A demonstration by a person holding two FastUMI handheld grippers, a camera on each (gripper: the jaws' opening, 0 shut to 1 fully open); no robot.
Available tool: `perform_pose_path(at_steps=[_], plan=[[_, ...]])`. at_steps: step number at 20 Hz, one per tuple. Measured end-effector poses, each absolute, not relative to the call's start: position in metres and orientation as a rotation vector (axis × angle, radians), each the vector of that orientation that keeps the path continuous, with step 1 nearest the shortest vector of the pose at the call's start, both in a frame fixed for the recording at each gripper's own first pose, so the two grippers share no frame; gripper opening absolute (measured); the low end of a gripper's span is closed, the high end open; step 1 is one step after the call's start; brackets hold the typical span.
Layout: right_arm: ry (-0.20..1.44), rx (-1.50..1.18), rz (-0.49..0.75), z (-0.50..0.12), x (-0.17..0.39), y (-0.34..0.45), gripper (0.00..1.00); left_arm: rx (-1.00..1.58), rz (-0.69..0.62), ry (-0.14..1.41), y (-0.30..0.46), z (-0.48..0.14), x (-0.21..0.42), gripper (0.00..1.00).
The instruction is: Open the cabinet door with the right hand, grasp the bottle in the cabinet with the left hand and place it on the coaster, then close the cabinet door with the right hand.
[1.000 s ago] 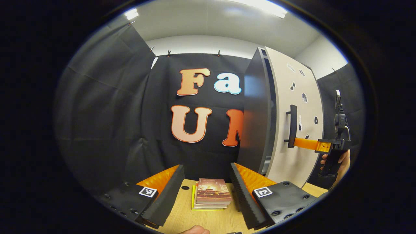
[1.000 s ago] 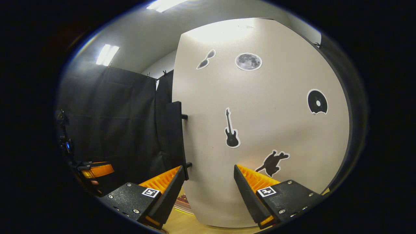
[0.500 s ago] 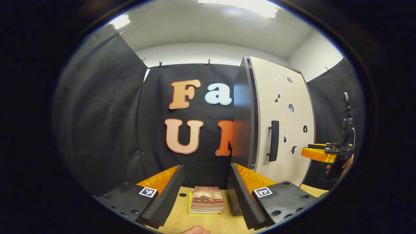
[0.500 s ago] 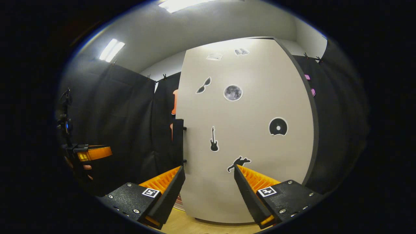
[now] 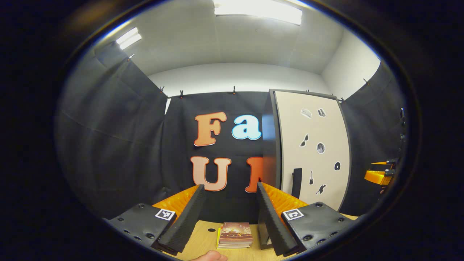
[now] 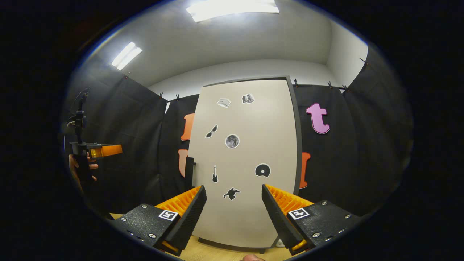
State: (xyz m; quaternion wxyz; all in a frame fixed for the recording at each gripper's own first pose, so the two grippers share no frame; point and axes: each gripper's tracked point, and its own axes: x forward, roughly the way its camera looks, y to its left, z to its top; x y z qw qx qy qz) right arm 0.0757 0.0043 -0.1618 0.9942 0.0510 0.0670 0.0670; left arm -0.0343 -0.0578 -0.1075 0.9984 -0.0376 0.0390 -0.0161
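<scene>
The tall cabinet point(image 5: 270, 145) stands on the wooden table, dark-sided, with a pale door point(image 6: 246, 163) covered in small stickers. The door lies flush against the cabinet body. Its dark bar handle point(image 6: 189, 172) is on the door's left edge. My right gripper point(image 6: 233, 188) is open and holds nothing; it faces the door from some way back. In the left gripper view the same gripper shows at the far right point(image 5: 377, 174). My left gripper point(image 5: 230, 188) is open, with nothing in it, left of the cabinet above the table. A hand point(image 6: 81, 170) holds it point(image 6: 108, 149).
A small stack of books point(image 5: 235, 233) lies on the wooden table point(image 5: 203, 239) between my left gripper's fingers, in front of the black cloth wall. Cloth walls close in the left, back and right sides. A fingertip point(image 5: 208, 256) shows at the bottom edge.
The right gripper has come off the door handle and drawn back. The door, slightly ajar before, now lies flush. The left gripper has also pulled back, so cabinet and books look smaller.
</scene>
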Motion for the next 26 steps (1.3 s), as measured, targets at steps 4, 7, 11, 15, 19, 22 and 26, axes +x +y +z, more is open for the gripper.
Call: perform_pose_path(at_steps=[4, 7, 11, 15, 19, 22, 26], plan=[[0.083, 0.072, 0.068, -0.119, 0.061, -0.020, 0.94, -0.023, 0.000, 0.029, -0.063, -0.079, -0.033, 0.99], [0.020, 0.062, 0.028, -0.083, 0.050, -0.033, 0.94, -0.004, 0.009, 0.003, -0.072, -0.068, -0.036, 0.86], [-0.037, 0.057, 0.006, -0.051, 0.037, -0.039, 0.95, -0.014, -0.003, -0.039, -0.081, -0.051, -0.032, 0.92], [-0.034, 0.046, 0.006, -0.047, 0.031, -0.037, 0.94, -0.015, -0.006, -0.039, -0.085, -0.049, -0.035, 0.92], [-0.037, 0.007, 0.016, -0.051, 0.031, -0.026, 0.94, -0.026, 0.022, -0.071, -0.077, -0.042, -0.034, 0.86], [-0.039, -0.003, 0.022, -0.053, 0.030, -0.014, 0.94, -0.031, 0.031, -0.074, -0.073, -0.041, -0.036, 0.92], [-0.045, 0.009, 0.027, -0.057, 0.033, -0.005, 0.95, -0.039, 0.058, -0.072, -0.064, -0.043, -0.041, 0.87]])
